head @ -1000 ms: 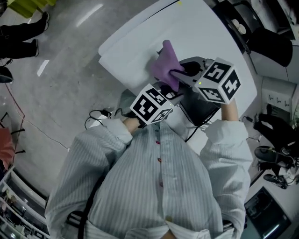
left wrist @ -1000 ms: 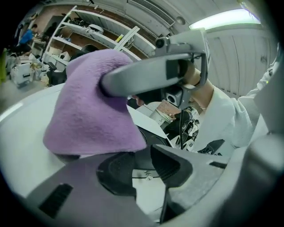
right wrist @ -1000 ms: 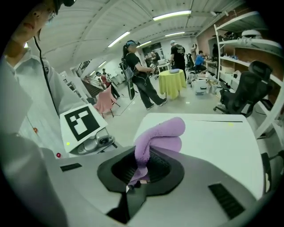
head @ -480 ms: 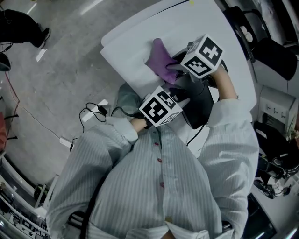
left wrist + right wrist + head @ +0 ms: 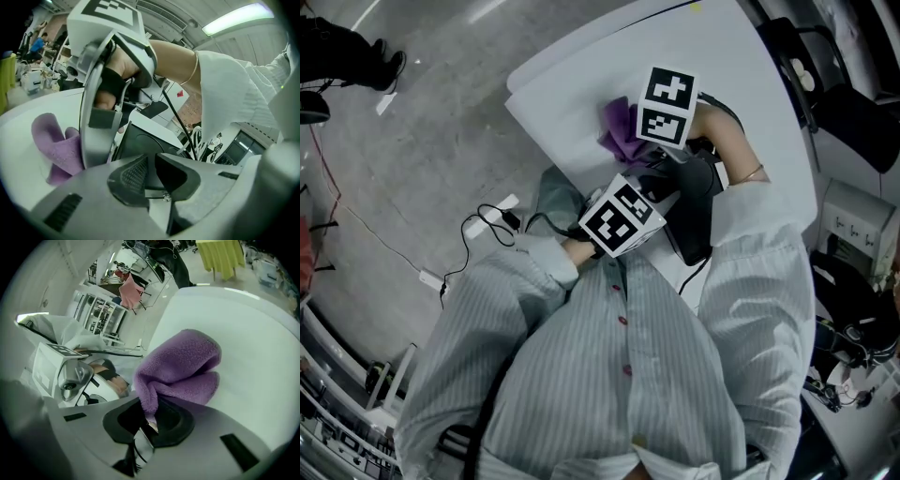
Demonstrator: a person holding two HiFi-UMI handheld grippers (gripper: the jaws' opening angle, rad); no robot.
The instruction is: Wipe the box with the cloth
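Head view: the right claw (image 5: 639,148) points down at the white table (image 5: 581,75) and pinches a purple cloth (image 5: 617,127). The cloth bunches out from its tips, long axis running up and left, away from the person. Just below those tips lies a black box (image 5: 694,220), a smooth, hard block. Its long side runs from the claws back toward the person's shirt (image 5: 619,375). The left claw (image 5: 661,190) reaches the box's near left corner from the lower left.

Left gripper view: the ribbed black pads stand a narrow gap apart, having just been closing. Nothing is plainly clamped. The dark, flat front of the box rises straight past the tips, and whether the pads touch it cannot be told. Up and left of the tips the right claw's grey finger stands nearly upright, with the fuzzy cloth hanging to its left on the table.

Right gripper view: the jaws are shut on a thin fold of the cloth. Past the tips it swells into two soft, rounded lobes of fleece, stacked one over the other and pointing forward and right over the smooth tabletop. The left claw's grey body sits to the left.
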